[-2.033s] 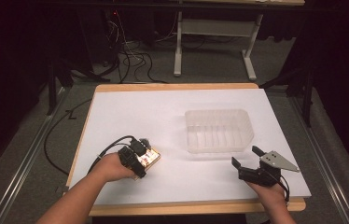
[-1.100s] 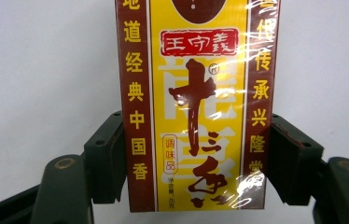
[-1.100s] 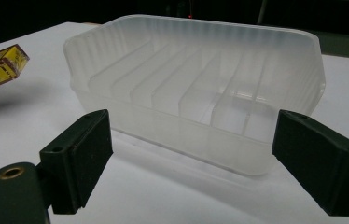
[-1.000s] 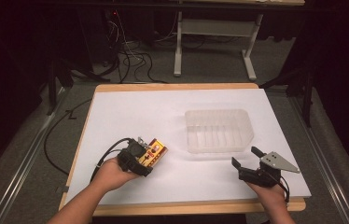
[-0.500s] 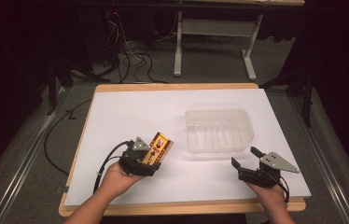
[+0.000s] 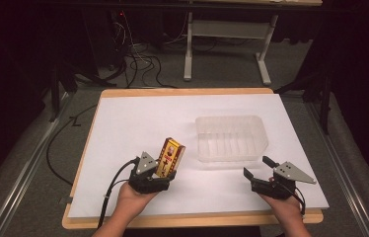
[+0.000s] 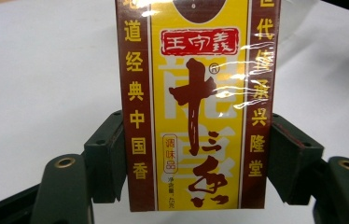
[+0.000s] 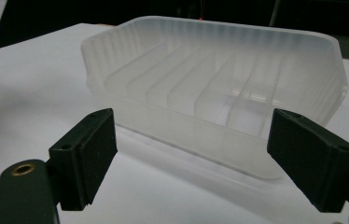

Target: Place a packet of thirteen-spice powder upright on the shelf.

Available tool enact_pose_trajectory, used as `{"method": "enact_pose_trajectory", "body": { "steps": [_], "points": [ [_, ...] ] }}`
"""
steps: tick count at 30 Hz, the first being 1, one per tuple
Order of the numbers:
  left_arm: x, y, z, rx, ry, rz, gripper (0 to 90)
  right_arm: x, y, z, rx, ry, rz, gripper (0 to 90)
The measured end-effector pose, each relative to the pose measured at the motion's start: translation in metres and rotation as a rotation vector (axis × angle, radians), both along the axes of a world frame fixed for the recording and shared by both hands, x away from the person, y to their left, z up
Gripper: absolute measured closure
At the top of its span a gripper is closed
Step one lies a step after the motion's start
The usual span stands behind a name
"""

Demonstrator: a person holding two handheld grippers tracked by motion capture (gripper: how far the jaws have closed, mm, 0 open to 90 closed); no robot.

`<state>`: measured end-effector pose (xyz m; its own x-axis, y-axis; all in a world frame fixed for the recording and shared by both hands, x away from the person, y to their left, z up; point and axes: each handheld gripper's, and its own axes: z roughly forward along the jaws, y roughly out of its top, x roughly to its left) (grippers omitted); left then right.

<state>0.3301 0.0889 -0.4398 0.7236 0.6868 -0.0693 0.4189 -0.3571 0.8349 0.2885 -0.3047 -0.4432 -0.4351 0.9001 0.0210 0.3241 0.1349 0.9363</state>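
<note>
A yellow and brown seasoning box (image 6: 169, 157) with red Chinese lettering is held tilted above the white table, left of the tray. My left gripper (image 6: 159, 174) is shut on the seasoning box (image 7: 196, 107), its two black pads (image 7: 109, 161) pressed against the box's long sides. A clear ribbed plastic tray (image 6: 231, 138) stands to the right of the box, with nothing in it. My right gripper (image 6: 255, 169) rests open at the front right, its jaws pointing at the tray (image 8: 219, 88) from a short distance, with nothing between them.
White paper covers the wooden table (image 6: 192, 92). A black cable (image 6: 54, 148) hangs off the table's left side. Behind the table are a white desk frame (image 6: 222, 39) and loose wires on the grey floor.
My left gripper has lifted the seasoning box off the table, tipped it more upright and carried it right and forward toward the tray. The right gripper has stayed still.
</note>
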Motion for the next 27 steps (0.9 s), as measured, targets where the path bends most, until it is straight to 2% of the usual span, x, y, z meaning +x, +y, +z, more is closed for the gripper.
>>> {"method": "enact_pose_trajectory", "body": {
  "steps": [2, 4, 7, 10, 13, 16, 19, 22, 24, 27],
  "points": [
    [-0.004, -0.003, -0.002, 0.029, -0.021, -0.021, 32.7, -0.001, 0.002, 0.001, -0.006, -0.016, 0.004, 16.0],
    [-0.006, -0.004, -0.002, 0.022, -0.026, -0.029, 32.7, -0.002, 0.006, 0.003, -0.004, -0.020, 0.003, 15.8],
    [-0.008, -0.005, 0.000, 0.010, -0.055, -0.025, 32.7, 0.000, 0.012, 0.009, 0.012, -0.023, 0.007, 16.0],
    [-0.009, -0.005, 0.001, -0.005, -0.059, -0.020, 32.7, 0.005, 0.020, 0.016, 0.018, -0.035, 0.016, 17.2],
    [-0.010, -0.005, 0.002, -0.007, -0.062, -0.028, 32.7, 0.009, 0.029, 0.021, 0.019, -0.034, 0.071, 20.5],
    [-0.011, -0.006, 0.002, -0.006, -0.072, -0.030, 32.7, 0.014, 0.036, 0.023, 0.012, -0.027, 0.063, 21.0],
    [-0.011, -0.005, 0.004, -0.026, -0.078, -0.022, 32.7, 0.021, 0.043, 0.027, 0.002, -0.016, 0.055, 20.4],
    [-0.009, -0.004, 0.004, -0.041, -0.059, -0.023, 32.6, 0.028, 0.052, 0.030, -0.005, -0.015, 0.061, 20.3],
    [-0.009, -0.005, 0.004, -0.040, -0.065, -0.019, 32.6, 0.033, 0.059, 0.032, -0.011, -0.009, 0.064, 20.3],
    [-0.012, -0.007, 0.003, -0.041, -0.070, -0.021, 32.7, 0.035, 0.065, 0.033, 0.010, -0.017, 0.073, 21.7]
  ]
}}
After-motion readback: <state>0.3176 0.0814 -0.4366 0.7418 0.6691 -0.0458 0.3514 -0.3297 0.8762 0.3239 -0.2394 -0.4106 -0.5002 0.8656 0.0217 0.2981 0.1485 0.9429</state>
